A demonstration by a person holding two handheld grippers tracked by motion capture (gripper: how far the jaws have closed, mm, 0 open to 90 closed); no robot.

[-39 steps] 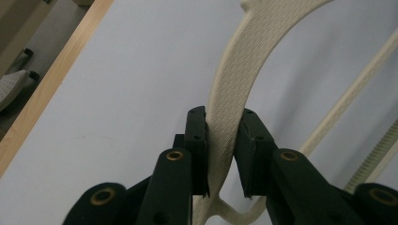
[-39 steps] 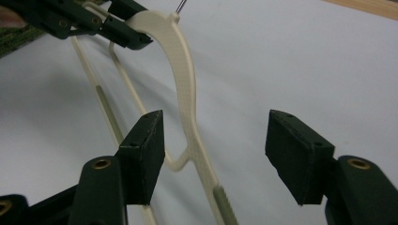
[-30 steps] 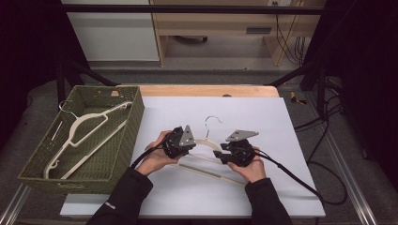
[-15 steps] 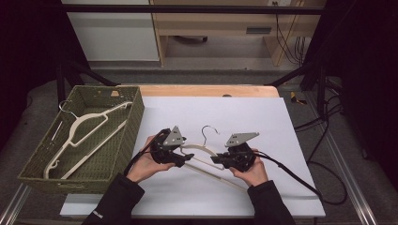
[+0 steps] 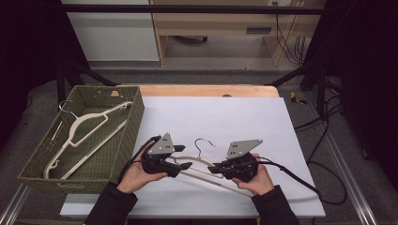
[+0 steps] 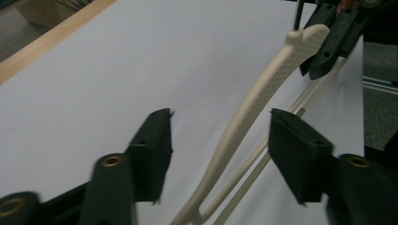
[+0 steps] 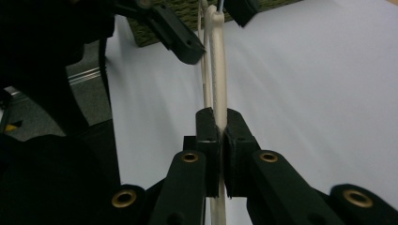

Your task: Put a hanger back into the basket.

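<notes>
The left gripper [image 5: 180, 165] now has its jaws apart around the cream hanger's [image 5: 199, 161] arm, no longer pinching it, having just closed in a little from their widest; the right gripper [image 5: 217, 168] has gone from part-open to clamped on the hanger's other arm; both hands sit closer to the tabletop's near edge, and the hanger hangs lifted between them.

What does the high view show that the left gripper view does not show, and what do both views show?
High view alone: the green woven basket with a second cream hanger inside, and the person's hands.

Left gripper view alone: the left hand-held gripper with its jaws apart, the hanger arm between them untouched.

Both: the cream plastic hanger above the white table, gripped by the right hand-held gripper.
</notes>
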